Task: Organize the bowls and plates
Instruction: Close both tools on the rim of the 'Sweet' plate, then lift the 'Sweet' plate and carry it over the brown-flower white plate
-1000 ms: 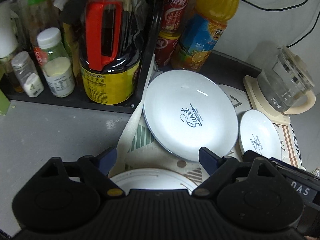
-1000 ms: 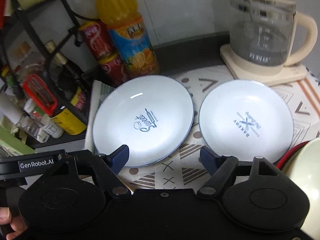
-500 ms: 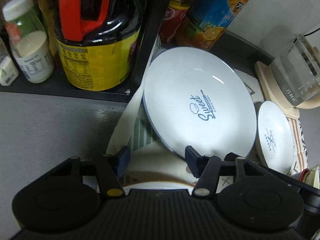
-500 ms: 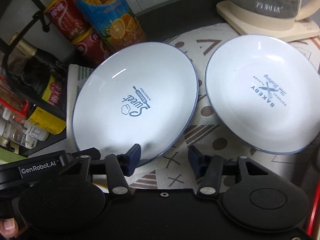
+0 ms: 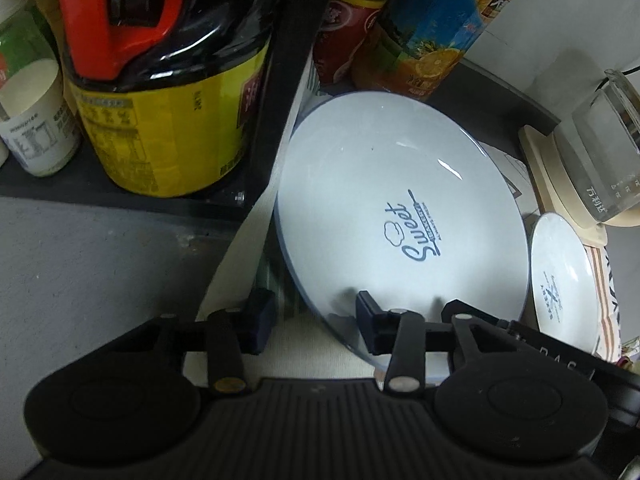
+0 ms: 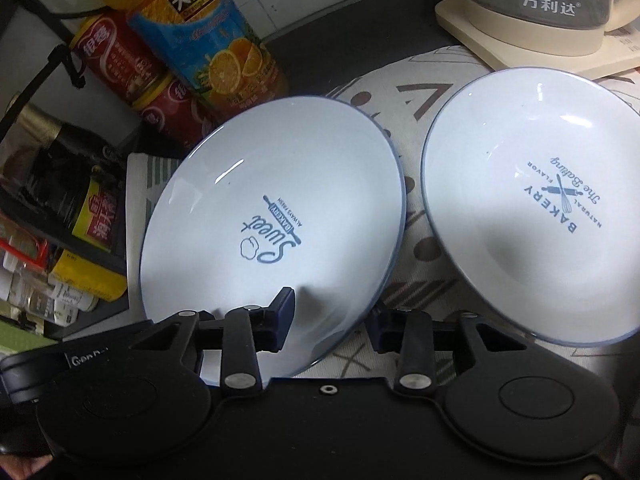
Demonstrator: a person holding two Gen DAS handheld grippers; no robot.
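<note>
A white plate with blue "Sweet" lettering [image 5: 400,200] [image 6: 272,184] lies on a patterned cloth. My left gripper [image 5: 314,322] straddles its near-left rim. One finger is over the plate's inside, the other outside over the cloth. Its jaws are closing, and a wide gap still shows between the pads and the rim. My right gripper [image 6: 332,322] straddles the near-right rim of the same plate. Its jaws are closing too, with the pads still apart from the rim. A second white plate marked "Bakery" [image 6: 532,200] [image 5: 560,276] sits just to the right.
A black rack on the left holds a dark jug with a red handle [image 5: 160,80] and small jars. An orange juice bottle [image 6: 212,40] and red cans [image 6: 120,64] stand behind the plates. A glass kettle [image 6: 540,0] stands at the back right. Grey counter [image 5: 100,260] lies to the left.
Both grippers have come down and forward onto the "Sweet" plate, and their jaws have narrowed. Their fingers now sit on either side of its rim. The plates have not moved.
</note>
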